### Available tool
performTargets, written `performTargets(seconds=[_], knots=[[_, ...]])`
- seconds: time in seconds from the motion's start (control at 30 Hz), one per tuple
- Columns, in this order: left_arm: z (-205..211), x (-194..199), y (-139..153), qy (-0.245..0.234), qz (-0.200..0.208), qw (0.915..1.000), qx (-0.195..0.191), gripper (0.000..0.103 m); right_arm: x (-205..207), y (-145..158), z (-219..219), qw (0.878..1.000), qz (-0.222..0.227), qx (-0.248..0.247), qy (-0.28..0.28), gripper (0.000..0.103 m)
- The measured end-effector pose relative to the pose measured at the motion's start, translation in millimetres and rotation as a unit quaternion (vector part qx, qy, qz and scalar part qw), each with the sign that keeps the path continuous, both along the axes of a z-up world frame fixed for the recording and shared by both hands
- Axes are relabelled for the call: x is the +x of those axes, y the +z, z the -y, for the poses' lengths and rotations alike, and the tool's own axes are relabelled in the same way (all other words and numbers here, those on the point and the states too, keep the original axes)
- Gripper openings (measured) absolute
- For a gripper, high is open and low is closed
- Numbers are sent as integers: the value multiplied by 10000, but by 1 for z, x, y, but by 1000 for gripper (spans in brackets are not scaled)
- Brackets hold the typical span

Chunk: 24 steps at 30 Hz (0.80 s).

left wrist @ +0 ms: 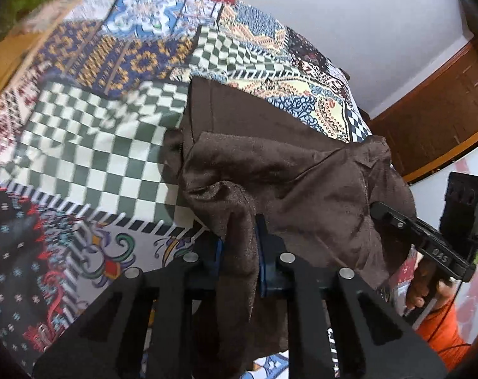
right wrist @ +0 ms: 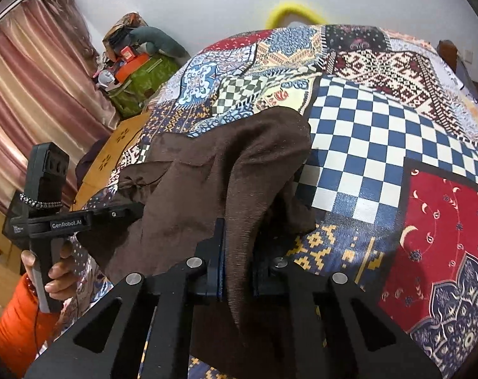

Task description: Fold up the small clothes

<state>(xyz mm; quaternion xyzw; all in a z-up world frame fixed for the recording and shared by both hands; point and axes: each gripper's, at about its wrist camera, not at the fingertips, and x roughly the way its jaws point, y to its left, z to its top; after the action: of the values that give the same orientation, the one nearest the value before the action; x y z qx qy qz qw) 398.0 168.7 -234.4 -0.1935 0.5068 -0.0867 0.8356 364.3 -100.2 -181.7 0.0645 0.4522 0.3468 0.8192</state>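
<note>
My left gripper [left wrist: 240,249] has its jaws pinching a fold of the brown garment [left wrist: 286,173], the cloth running down between the blue pads and hanging below them. My right gripper [right wrist: 237,252] does likewise: its jaws are pressed onto a narrow ridge of the same garment [right wrist: 207,189], which drops past the fingers toward the camera.

The garment is lifted at my two grips and slumps between them, its far part resting on the patchwork bedspread [left wrist: 90,145]. In the left view it lies beside the green-and-white checks; in the right view it sits just beside the blue-and-white checked patch [right wrist: 374,145], overlapping its near corner.

Each view catches the other gripper off to the side, black, with a hand [right wrist: 54,271] around its handle and an orange sleeve [right wrist: 14,338] below. A yellow thing [right wrist: 294,9] shows past the far edge of the bed, and pink curtains [right wrist: 27,88] hang at the left of the right view.
</note>
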Motion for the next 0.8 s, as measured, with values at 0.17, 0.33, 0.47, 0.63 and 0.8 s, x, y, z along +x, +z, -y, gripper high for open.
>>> performTargets(seconds=[0.17, 0.33, 0.47, 0.63, 0.8], knots=[[10, -26, 31, -35, 348, 9980, 530, 16, -21, 23, -2, 9993, 330, -32, 149, 10], [14, -65, 74, -14, 796, 9917, 1014, 16, -50, 55, -13, 9967, 725, -81, 356, 10], [4, -98, 104, 77, 1053, 9868, 1226, 16, -71, 77, -23, 9949, 904, -17, 455, 10], [-13, -132, 122, 206, 1165, 9830, 1403, 16, -94, 87, -40, 9940, 937, 103, 563, 10], [-34, -153, 115, 316, 1027, 9827, 1510, 16, -108, 75, -65, 9941, 818, 101, 699, 10]])
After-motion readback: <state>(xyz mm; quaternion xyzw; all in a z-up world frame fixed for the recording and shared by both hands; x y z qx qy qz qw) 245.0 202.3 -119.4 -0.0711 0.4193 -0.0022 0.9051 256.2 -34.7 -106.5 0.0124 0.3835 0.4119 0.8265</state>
